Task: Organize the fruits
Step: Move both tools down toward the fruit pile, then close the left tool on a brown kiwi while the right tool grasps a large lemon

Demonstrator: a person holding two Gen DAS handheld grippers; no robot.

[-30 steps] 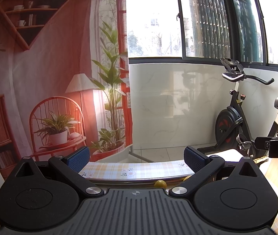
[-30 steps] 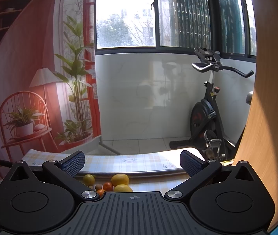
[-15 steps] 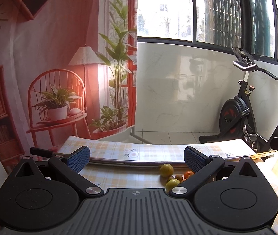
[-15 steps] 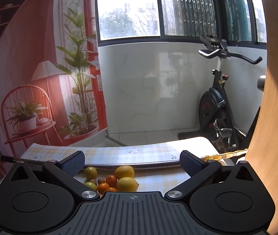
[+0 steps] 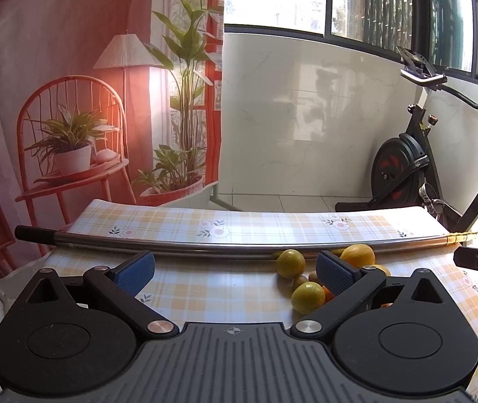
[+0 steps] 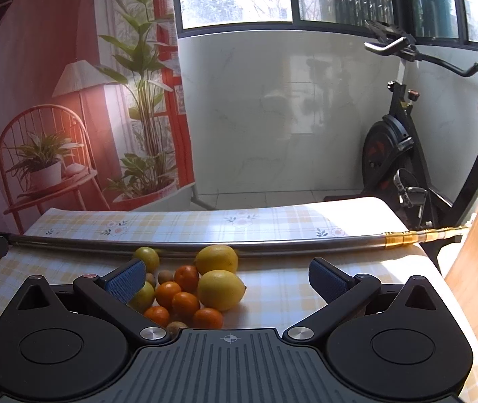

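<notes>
A pile of fruit lies on the checked tablecloth (image 6: 282, 288). In the right wrist view two yellow lemons (image 6: 220, 289), several small oranges (image 6: 185, 304), greenish citrus (image 6: 147, 258) and small brown fruits (image 6: 164, 276) sit in front of and left of my right gripper (image 6: 227, 280), which is open and holds nothing. In the left wrist view the same pile shows as yellow-green citrus (image 5: 307, 297) and a lemon (image 5: 357, 256), partly behind the right finger of my left gripper (image 5: 235, 273). That gripper is open with nothing in it.
A long metal pole (image 5: 205, 247) with a black grip and gold tip (image 6: 417, 235) lies across the table behind the fruit. An exercise bike (image 6: 403, 154) stands beyond the far right corner. A wooden panel (image 6: 477, 235) rises at the right.
Both grippers have tilted down and moved closer over the table, so the fruit pile and pole now show more fully. Both stay open.
</notes>
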